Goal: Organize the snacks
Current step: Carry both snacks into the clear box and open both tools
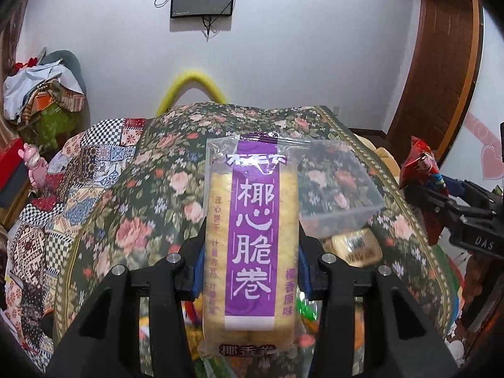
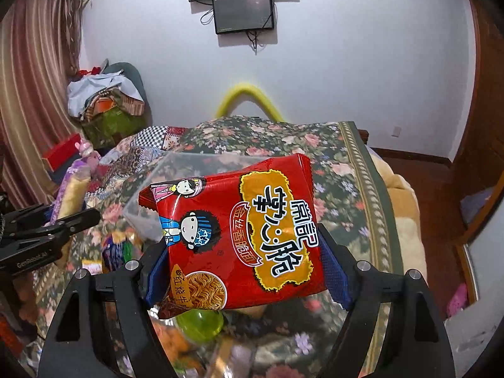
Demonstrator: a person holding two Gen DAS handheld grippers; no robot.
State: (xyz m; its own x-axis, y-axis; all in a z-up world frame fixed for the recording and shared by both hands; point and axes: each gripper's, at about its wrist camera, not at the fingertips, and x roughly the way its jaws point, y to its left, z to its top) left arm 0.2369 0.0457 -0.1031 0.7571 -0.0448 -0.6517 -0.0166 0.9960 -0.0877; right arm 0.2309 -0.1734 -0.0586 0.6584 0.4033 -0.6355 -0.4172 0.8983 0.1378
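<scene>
My left gripper (image 1: 250,271) is shut on a clear pack of coconut rolls with a purple label (image 1: 252,236), held upright above the floral bedspread (image 1: 151,208). My right gripper (image 2: 245,271) is shut on a red crispy-noodle packet (image 2: 239,236), also held in the air. Each gripper shows in the other's view: the right gripper with the red packet (image 1: 422,173) at the right edge, the left gripper with the roll pack (image 2: 71,195) at the left edge. A clear plastic box (image 1: 338,182) stands on the bed behind both packs; it also shows in the right wrist view (image 2: 176,176).
More snacks lie on the bed below the grippers: a gold packet (image 1: 356,245), a green round one (image 2: 200,324) and several colourful wrappers (image 2: 116,249). A patchwork quilt (image 1: 63,189) lies left. A clothes pile (image 1: 41,94) and two wall screens (image 2: 242,9) are behind.
</scene>
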